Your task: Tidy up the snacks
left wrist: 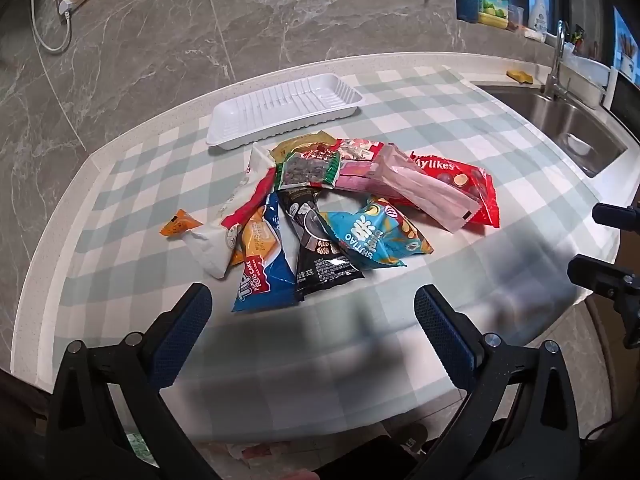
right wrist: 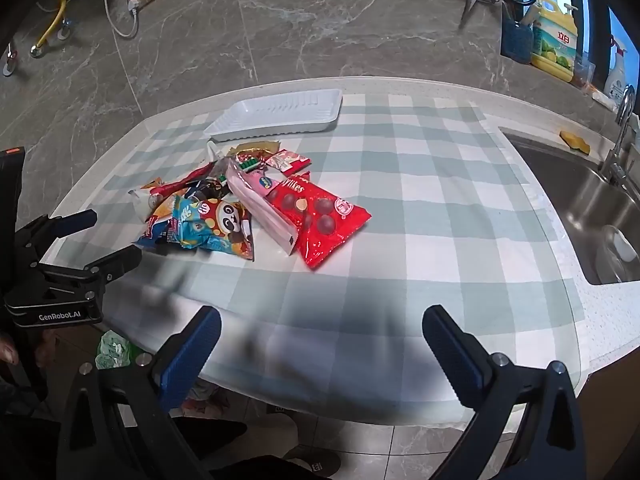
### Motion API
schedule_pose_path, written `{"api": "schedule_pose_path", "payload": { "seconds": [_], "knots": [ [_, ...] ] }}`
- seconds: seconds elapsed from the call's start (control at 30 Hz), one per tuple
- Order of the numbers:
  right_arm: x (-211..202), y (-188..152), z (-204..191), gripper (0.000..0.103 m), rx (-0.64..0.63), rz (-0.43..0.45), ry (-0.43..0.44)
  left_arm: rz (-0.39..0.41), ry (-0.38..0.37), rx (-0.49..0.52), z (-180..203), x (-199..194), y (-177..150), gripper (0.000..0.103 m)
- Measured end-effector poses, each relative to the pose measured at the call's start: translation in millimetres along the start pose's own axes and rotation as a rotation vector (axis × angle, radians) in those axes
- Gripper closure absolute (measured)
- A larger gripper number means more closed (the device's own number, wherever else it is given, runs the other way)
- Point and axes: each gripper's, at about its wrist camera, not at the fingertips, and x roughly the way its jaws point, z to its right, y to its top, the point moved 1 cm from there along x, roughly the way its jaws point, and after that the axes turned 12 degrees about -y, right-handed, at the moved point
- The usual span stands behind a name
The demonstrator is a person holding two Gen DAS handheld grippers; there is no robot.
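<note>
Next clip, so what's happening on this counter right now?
A person holds a gripper in each hand over a checked cloth by the sink. The left gripper and right gripper are both wide open and hold nothing. A pile of snack packets lies loose on the cloth, the red Mylikes bag at its sink-side edge. The white tray behind the pile is empty, so sorting has not started.

A heap of snack packets [left wrist: 340, 208] is seen on a green-and-white checked cloth [left wrist: 460, 120], with an empty white tray [left wrist: 344, 98] just behind it, a small orange packet [left wrist: 179, 223] lying apart at its left, and the left gripper [left wrist: 313, 300] held wide open in front.
</note>
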Motion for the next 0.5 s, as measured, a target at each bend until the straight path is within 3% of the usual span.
{"api": "schedule_pose_path", "payload": {
  "seconds": [0.5],
  "knots": [
    [0.5,0.9,-2.5,0.0,0.0,0.002,0.002,-0.008,-0.001,0.002,-1.9,1.5,-1.0,0.0]
  ]
}}
